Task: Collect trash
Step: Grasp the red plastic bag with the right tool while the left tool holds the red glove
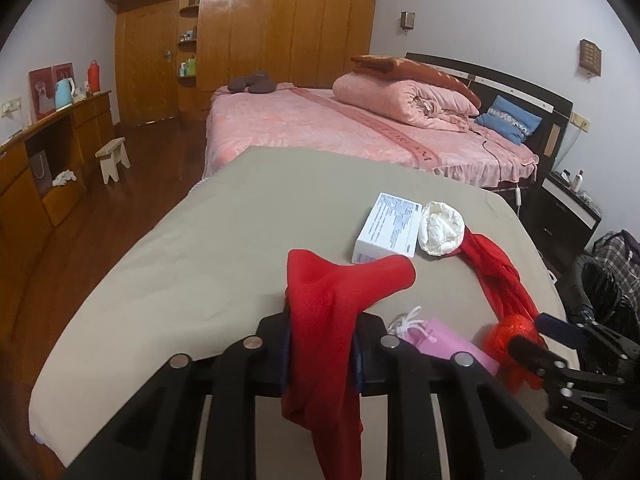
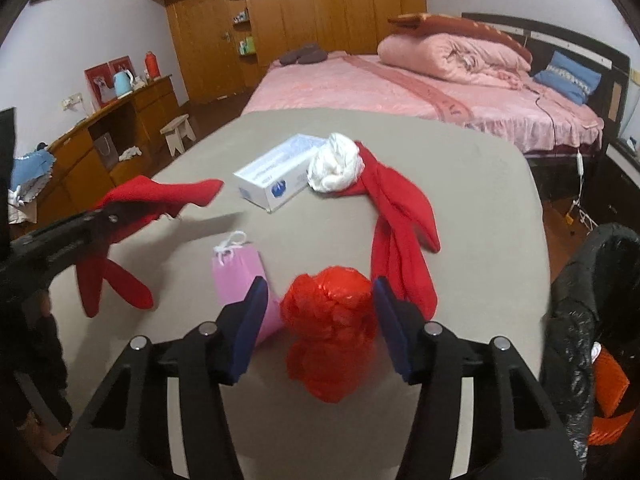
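Observation:
My left gripper (image 1: 320, 344) is shut on a red cloth (image 1: 324, 312) and holds it above the grey table (image 1: 180, 260); the cloth also shows in the right wrist view (image 2: 132, 216). My right gripper (image 2: 320, 316) is open, its jaws on either side of a crumpled red plastic bag (image 2: 330, 328) on the table. A small pink bag (image 2: 240, 276), a white box (image 2: 276, 178), a white crumpled wad (image 2: 336, 168) and a second red cloth (image 2: 400, 232) lie on the table.
A bin lined with black plastic (image 2: 588, 304) stands off the table's right edge. A pink bed (image 2: 400, 84) lies behind the table. A wooden dresser (image 2: 104, 140) runs along the left wall, with a small stool (image 2: 178, 132) beside it.

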Demonstrator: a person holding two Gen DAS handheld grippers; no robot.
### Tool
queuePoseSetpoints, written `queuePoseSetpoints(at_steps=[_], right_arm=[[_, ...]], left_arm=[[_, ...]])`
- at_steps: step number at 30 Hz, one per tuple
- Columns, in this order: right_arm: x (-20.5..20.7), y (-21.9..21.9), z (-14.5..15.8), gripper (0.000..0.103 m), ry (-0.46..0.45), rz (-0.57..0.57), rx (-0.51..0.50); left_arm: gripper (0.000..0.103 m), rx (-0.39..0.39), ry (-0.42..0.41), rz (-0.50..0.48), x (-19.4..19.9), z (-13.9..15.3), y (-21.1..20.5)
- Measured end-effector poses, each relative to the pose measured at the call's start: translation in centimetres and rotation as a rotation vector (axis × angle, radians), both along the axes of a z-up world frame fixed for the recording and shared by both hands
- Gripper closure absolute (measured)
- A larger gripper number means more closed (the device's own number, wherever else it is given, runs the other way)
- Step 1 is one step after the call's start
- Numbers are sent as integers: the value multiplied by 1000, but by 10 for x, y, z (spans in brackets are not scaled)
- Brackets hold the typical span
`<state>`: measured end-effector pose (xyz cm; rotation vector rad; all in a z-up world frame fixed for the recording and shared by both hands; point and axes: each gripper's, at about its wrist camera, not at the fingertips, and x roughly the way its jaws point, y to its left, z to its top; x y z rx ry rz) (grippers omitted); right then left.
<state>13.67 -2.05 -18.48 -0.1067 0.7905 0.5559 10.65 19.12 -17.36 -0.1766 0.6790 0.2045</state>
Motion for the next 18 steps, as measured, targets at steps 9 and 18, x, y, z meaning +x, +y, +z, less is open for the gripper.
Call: queuePoseSetpoints(at_steps=[9,18], right_arm=[[4,0,-14,60,57,21,-15],[-9,-20,33,60,-41,7,58]], left_arm=[[81,-4,1,-10,-4,1,-4],[81,9,-35,-16,-10,20,-12]])
